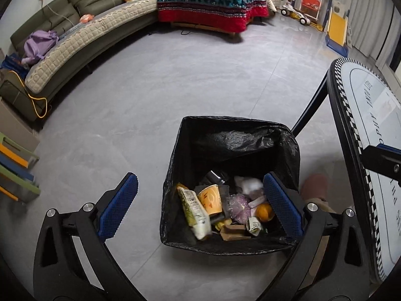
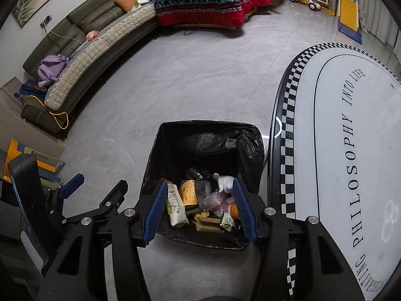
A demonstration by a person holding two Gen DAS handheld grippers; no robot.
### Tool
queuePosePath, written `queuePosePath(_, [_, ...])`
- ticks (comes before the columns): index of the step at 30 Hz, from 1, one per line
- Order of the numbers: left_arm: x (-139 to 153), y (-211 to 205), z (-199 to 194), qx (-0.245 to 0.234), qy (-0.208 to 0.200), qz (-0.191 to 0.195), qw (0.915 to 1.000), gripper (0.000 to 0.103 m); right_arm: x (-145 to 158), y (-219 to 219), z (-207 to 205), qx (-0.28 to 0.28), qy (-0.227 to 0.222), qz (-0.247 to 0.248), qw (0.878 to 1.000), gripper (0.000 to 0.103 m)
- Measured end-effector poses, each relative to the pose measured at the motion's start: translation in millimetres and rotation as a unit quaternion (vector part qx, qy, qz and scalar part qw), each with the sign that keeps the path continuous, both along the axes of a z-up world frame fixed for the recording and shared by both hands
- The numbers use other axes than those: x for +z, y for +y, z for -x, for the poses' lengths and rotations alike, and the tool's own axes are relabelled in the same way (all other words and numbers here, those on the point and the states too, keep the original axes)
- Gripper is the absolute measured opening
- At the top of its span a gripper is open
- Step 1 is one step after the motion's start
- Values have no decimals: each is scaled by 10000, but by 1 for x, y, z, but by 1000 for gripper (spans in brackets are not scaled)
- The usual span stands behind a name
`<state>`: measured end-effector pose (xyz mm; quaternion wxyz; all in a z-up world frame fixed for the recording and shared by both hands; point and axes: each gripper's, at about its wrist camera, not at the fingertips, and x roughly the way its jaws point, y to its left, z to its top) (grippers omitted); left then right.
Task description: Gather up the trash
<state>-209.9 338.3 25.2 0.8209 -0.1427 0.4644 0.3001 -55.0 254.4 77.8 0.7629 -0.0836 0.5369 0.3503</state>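
Note:
A square bin lined with a black bag (image 1: pixel 233 135) stands on the grey floor; it also shows in the right wrist view (image 2: pixel 213 135). Inside lie several pieces of trash: a snack packet (image 1: pixel 194 210), an orange paper cup (image 1: pixel 210 198), crumpled white paper (image 1: pixel 248 183), an orange fruit (image 1: pixel 265 212) and cardboard scraps. My left gripper (image 1: pixel 200 205) hangs above the bin, open and empty. My right gripper (image 2: pixel 200 209) is also above the bin, open and empty. The left gripper's fingers (image 2: pixel 72 183) show at the left of the right wrist view.
A round white table with a checkered rim (image 2: pixel 288 115) stands right of the bin. A curved green sofa (image 1: pixel 82 35) runs along the far left. A bed with a red patterned cover (image 1: pixel 210 5) and toys (image 1: pixel 310 2) are at the back. Coloured boards (image 1: pixel 15 170) lean at the left.

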Motion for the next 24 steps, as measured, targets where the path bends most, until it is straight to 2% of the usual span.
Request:
queuePosePath(10, [6, -7, -7, -13, -25, 40, 10000, 97, 7, -15, 6, 65, 21, -144, 9999, 57])
queuePosePath(14, [17, -18, -12, -100, -115, 14, 9999, 97, 18, -30, 9, 31, -84, -262, 9996, 63])
queuePosePath(24, [49, -76, -57, -739, -353, -73, 9966, 97, 38, -101, -9, -427, -371, -294, 9980, 68])
